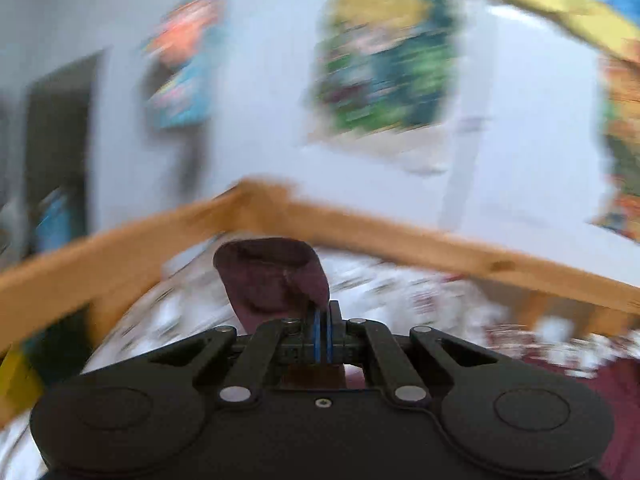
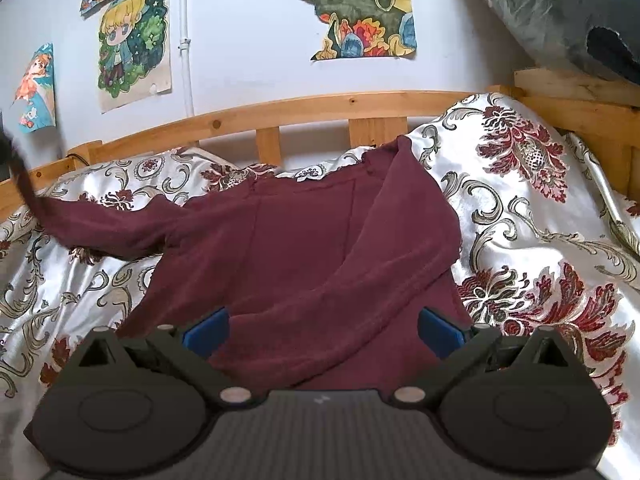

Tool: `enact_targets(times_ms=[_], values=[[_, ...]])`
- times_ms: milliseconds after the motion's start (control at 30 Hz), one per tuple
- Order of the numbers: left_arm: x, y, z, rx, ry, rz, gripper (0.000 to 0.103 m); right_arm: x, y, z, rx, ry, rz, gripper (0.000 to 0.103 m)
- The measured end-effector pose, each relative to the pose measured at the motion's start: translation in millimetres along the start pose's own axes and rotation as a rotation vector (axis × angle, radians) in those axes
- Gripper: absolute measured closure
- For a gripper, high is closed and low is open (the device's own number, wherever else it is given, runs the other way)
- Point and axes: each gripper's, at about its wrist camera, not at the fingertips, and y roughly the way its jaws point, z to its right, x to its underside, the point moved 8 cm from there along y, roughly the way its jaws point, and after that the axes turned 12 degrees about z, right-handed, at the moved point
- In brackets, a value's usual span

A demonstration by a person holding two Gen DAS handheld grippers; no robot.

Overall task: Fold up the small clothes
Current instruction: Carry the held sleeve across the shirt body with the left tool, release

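A maroon long-sleeved top [image 2: 304, 240] lies on the patterned bedspread [image 2: 532, 216]. Its right sleeve is folded across the body. Its left sleeve [image 2: 100, 224] stretches out to the left and lifts at its end. My left gripper [image 1: 323, 320] is shut on the maroon sleeve cuff [image 1: 272, 276] and holds it up in the air; that view is motion-blurred. My right gripper [image 2: 322, 330] is open, its blue pads [image 2: 206, 330] spread over the top's lower hem, holding nothing.
A wooden bed rail [image 2: 280, 114] runs along the back, with a white wall and several colourful posters [image 2: 132, 40] above it. A plastic-wrapped dark bundle [image 2: 560, 12] sits on the frame at the upper right. The bedspread is rumpled at the right.
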Motion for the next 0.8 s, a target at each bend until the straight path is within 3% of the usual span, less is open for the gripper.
enact_targets(times_ms=[200,367,600,800], values=[[-27.4,-22.0,117.8,0.336,0.114,0.063,0.101,-5.0,-0.9,8.7,0.029,0.022,0.011,0.000],[-15.6,-50.7,199.4,0.561,0.144,0.062,0.101,-11.6,-2.9,23.1,0.063,0.047,0.029,0.000],[34.3,-99.4,291.0,0.787,0.156,-0.010,0.101,-26.1,-4.9,62.0,0.171,0.083,0.057,0.000],[102.2,-136.2,332.2,0.897,0.167,-0.141,0.101,-39.9,-8.2,104.2,0.270,0.098,0.095,0.000]])
